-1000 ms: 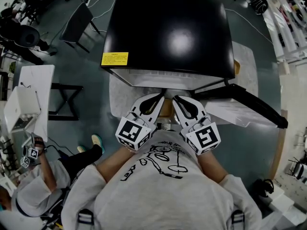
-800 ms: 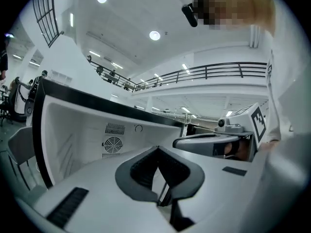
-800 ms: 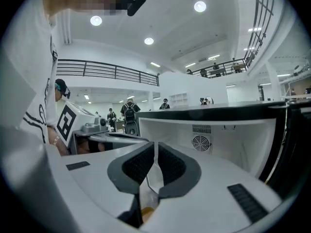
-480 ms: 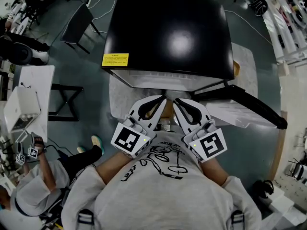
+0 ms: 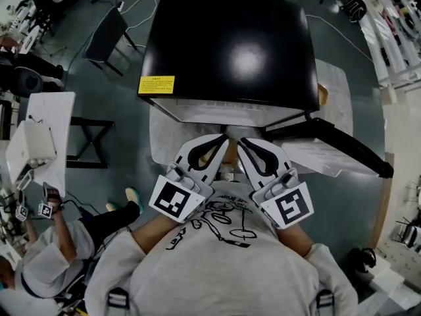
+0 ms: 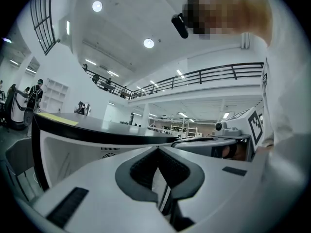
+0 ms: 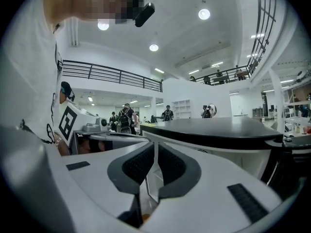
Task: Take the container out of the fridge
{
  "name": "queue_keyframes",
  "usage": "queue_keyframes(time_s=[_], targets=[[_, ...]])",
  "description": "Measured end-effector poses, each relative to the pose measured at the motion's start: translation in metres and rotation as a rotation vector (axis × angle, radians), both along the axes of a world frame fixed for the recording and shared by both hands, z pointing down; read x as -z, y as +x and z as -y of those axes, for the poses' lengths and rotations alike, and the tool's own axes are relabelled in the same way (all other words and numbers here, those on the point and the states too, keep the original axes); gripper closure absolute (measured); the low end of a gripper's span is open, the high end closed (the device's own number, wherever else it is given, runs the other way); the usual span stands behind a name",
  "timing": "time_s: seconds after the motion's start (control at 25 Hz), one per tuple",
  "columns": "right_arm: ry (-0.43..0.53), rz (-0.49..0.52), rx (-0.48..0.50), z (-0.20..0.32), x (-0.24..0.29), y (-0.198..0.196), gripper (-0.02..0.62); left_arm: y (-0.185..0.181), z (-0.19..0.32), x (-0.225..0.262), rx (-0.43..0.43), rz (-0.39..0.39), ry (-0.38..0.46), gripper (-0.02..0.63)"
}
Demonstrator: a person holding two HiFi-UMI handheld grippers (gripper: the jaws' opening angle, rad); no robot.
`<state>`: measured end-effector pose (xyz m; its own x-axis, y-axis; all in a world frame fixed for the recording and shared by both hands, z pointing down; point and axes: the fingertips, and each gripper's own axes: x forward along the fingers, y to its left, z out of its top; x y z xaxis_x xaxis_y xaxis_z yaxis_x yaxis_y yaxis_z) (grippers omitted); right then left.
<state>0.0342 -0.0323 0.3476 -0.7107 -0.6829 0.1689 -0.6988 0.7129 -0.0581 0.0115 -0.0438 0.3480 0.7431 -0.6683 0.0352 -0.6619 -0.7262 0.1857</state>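
A black-topped fridge [image 5: 230,45] stands right in front of me, and its door [image 5: 342,147] hangs open to the right. My left gripper [image 5: 220,141] and right gripper [image 5: 243,141] are held side by side against my chest. Both point level at the fridge's white front edge. A small brownish thing [image 5: 227,154] shows between them, mostly hidden; I cannot tell what it is or whether either gripper holds it. In the left gripper view the left gripper [image 6: 158,148] is shut, tips touching. In the right gripper view the right gripper [image 7: 155,145] is shut to a thin slit.
A yellow label [image 5: 156,84] marks the fridge top's front left corner. The fridge rests on a pale base [image 5: 159,140]. A chair [image 5: 108,31] stands at the back left, a white table [image 5: 46,130] at the left, and another person [image 5: 46,262] sits below it.
Both grippers have risen together towards my head; their marker cubes look larger and sit lower in the picture. Their jaws stay as they were.
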Motion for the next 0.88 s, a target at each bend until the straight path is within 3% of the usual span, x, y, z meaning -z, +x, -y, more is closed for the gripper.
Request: queue_keyframes(time_s=[0.88], targets=[[0.028,0.006,-0.021,0.0093,0.0091,0.0042,0.551,0.0033,0.0038,0.0052,0.002,0.004,0.003,0.592]])
